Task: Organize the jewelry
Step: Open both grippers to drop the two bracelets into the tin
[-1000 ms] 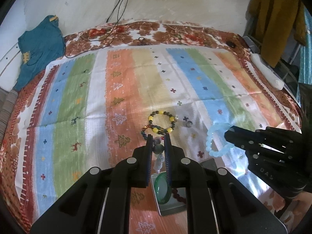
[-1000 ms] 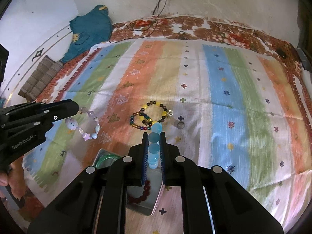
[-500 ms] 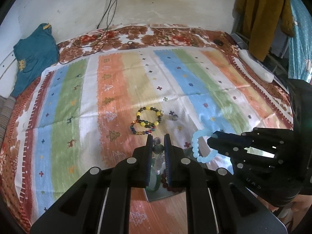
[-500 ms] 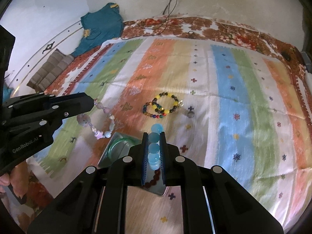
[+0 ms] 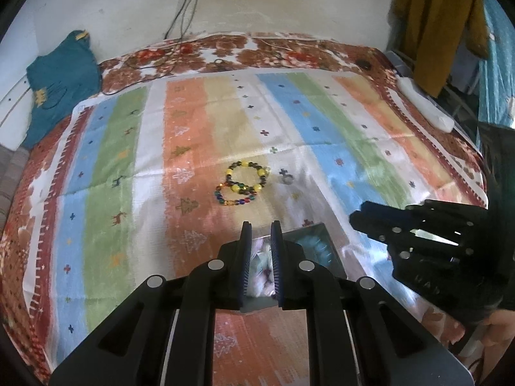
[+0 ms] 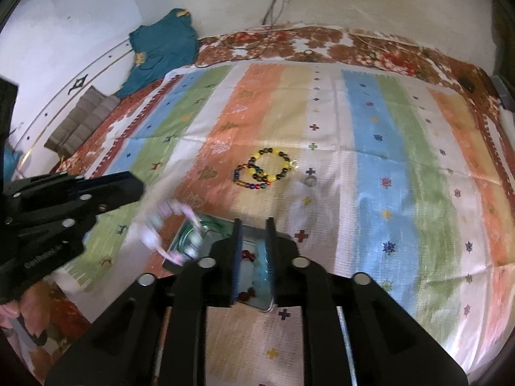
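Both bracelets have just dropped toward the shallow metal tin (image 6: 206,234): left gripper (image 5: 260,234) and right gripper (image 6: 252,231) jaws opening, pale-blue (image 5: 317,244) and pinkish-white (image 6: 161,225) beaded strands released, two bracelets left.

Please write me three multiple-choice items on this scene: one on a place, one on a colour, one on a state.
1. Where does the yellow-beaded bracelet lie?
A. In the tin
B. On the striped cloth
C. On the shirt

2. What colour is the shirt lying at the far left corner of the bed?
A. Teal
B. Red
C. White

3. How do the yellow-beaded bracelet and the multicoloured bracelet lie?
A. Far apart
B. One hanging from the wall
C. Overlapping

Answers:
1 B: the yellow-beaded bracelet lies flat on the striped cloth, beyond the jaws.
2 A: the shirt by the wall is teal with a small yellow print.
3 C: the multicoloured bracelet crosses the lower edge of the yellow-beaded one.
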Available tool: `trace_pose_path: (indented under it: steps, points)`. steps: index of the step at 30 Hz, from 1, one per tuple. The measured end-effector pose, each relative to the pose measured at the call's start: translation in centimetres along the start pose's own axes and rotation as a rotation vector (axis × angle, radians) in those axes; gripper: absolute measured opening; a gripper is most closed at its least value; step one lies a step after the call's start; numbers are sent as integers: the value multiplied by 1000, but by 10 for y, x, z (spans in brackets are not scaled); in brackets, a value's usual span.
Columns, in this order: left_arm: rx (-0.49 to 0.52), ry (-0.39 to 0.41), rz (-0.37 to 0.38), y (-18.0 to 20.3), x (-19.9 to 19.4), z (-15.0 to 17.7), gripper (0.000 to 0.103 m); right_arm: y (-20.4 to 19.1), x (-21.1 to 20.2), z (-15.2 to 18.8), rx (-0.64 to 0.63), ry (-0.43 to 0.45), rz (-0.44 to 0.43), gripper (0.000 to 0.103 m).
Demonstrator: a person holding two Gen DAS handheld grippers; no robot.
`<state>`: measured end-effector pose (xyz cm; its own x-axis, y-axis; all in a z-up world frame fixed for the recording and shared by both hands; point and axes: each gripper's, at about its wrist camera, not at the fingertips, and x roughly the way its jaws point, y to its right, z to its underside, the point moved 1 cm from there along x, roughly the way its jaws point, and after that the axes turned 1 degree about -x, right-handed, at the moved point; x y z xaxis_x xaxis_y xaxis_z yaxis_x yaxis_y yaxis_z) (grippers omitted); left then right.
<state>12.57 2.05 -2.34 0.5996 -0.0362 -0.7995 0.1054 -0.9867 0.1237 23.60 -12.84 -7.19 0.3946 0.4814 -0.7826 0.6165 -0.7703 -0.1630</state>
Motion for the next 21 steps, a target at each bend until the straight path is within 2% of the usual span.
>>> trace_pose_path:
  steps: [1, 2, 6, 8, 11, 16, 21]
  points:
    - [-5, 1, -10, -3, 0, -1, 17, 4, 1, -1, 12, -4, 4, 29]
    - [-5, -1, -16, -4, 1, -2, 21, 6, 2, -1, 16, -8, 6, 30]
    - [-20, -12, -32, -10, 6, -3, 23, 12, 8, -5, 28, -21, 13, 30]
    - [-28, -16, -43, -13, 9, -5, 30, 14, 10, -7, 31, -24, 19, 36]
    - [-49, -23, -64, -19, 15, -7, 33, 14, 15, -11, 27, -24, 32, 44]
    - [-60, -19, -123, -29, 27, -12, 39, 20, 24, -18, 38, -37, 35, 47]
    - [-91, -46, -130, -37, 42, -19, 46, 27, 33, -25, 63, -42, 35, 56]
